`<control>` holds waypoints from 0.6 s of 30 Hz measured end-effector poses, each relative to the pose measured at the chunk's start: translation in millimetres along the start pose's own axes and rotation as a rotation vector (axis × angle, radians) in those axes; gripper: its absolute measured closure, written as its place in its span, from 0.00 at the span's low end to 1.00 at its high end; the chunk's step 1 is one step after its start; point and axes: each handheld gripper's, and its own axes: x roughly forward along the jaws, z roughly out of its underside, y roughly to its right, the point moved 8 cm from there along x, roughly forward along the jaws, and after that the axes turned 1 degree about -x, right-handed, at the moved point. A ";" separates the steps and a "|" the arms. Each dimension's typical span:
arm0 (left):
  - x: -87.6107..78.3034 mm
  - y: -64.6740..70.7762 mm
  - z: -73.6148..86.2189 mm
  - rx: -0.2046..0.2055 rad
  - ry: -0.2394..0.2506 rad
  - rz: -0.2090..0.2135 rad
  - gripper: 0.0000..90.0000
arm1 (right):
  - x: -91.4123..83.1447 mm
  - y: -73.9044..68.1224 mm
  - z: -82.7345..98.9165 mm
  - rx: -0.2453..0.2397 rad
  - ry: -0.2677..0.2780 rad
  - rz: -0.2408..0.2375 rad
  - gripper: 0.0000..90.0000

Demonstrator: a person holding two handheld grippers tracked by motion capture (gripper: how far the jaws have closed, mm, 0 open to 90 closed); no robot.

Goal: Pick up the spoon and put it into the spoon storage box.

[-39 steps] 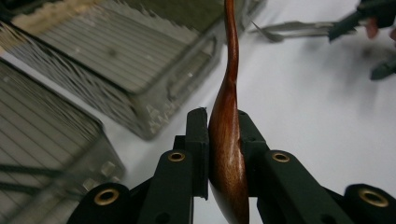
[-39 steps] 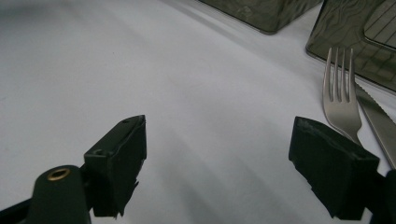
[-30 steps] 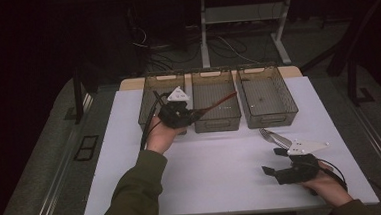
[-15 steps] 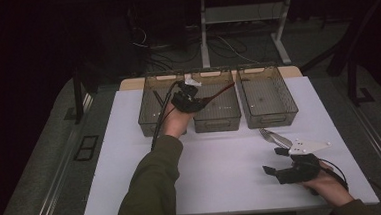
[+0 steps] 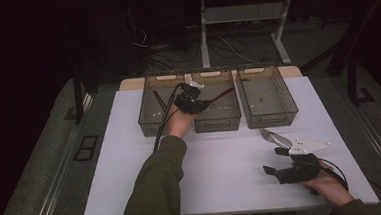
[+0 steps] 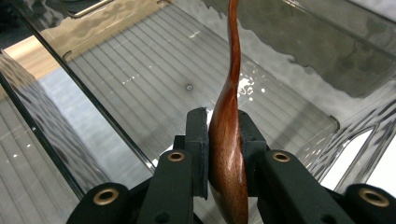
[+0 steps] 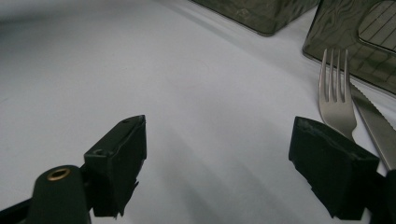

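Jaws of left gripper [image 5: 202,105] pinch wooden spoon [image 6: 227,140] w/ pads just easing apart, spoon over middle bin [image 5: 218,117] at table's far edge. Lower it flat inside before releasing. Right gripper [image 7: 219,163] spread wide near fork [image 7: 334,100], knife [image 7: 376,123].

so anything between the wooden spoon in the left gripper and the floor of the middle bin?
Nothing visible. The left gripper holds the wooden spoon above the middle bin, and the ribbed floor under it looks bare. The bin's thin side wall runs off to one side, not under the spoon. The spoon's far end runs out of frame.
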 end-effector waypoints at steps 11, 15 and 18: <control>-10.3 1.9 -9.8 -0.004 0.063 0.018 0.65 | 0.4 0.5 -0.1 0.008 -0.005 0.002 0.20; -19.7 3.4 -9.9 0.009 0.064 0.036 0.59 | 2.7 1.6 -1.0 0.013 -0.003 -0.001 0.20; -28.5 2.6 -7.6 0.011 0.067 0.057 0.54 | 3.1 2.5 -1.3 0.018 -0.003 -0.001 0.20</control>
